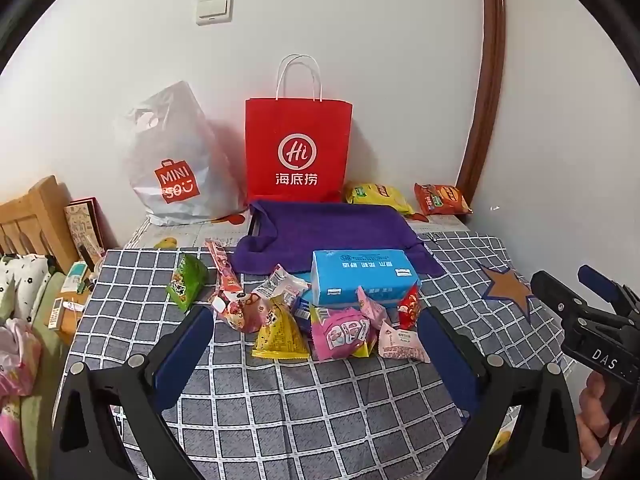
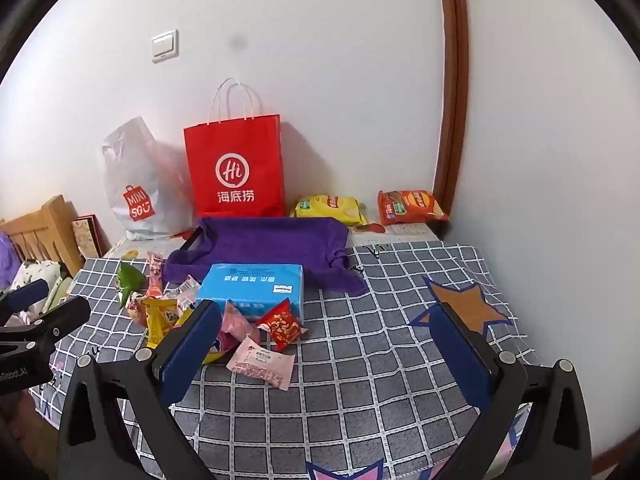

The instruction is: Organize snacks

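Snack packets (image 1: 320, 320) heaped mid-tabletop (image 1: 280, 400), touching and overlapping, against the blue tissue pack (image 1: 364, 276). Judged light, soft, crinkly, slippery film; contents likely crushable. Best taken by a crimped seam or corner, outermost first: pink packet (image 2: 262, 362) lying apart at the near edge. Left claw (image 1: 320, 356) and right claw (image 2: 324, 344) fully spread, empty, hovering short of the heap. Red paper bag (image 1: 298, 148) upright behind.
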`<state>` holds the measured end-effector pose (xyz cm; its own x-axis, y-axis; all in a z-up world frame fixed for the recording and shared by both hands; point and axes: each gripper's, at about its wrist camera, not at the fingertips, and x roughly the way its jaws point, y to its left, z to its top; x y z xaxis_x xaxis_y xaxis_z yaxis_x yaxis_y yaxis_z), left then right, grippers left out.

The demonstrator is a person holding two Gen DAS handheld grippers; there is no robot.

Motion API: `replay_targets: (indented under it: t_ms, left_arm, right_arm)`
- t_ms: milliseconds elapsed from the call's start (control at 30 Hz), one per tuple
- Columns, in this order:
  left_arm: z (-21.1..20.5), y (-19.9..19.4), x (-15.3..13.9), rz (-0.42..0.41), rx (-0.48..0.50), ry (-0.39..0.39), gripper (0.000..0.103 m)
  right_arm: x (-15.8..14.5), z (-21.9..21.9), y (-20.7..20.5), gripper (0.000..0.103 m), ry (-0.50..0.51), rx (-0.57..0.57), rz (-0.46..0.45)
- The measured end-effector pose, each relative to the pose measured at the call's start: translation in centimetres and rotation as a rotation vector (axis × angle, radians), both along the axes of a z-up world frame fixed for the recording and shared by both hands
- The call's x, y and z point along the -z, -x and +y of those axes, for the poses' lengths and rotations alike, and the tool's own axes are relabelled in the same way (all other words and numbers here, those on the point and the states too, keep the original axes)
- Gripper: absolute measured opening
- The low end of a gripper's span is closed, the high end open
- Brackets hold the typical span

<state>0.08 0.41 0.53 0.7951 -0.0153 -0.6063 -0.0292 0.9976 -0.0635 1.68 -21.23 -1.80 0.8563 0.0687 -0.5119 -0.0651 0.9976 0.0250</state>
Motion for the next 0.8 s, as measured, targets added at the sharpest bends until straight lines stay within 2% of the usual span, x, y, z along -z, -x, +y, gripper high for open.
replay_targets:
  t_ms: [800]
  left_arm:
    - [0.02, 0.88, -0.19, -0.024, 0.004, 0.004, 0.102]
  right_arm:
    - [-0.29, -0.56, 0.72, 0.103, -0.042, 0.005, -0.018]
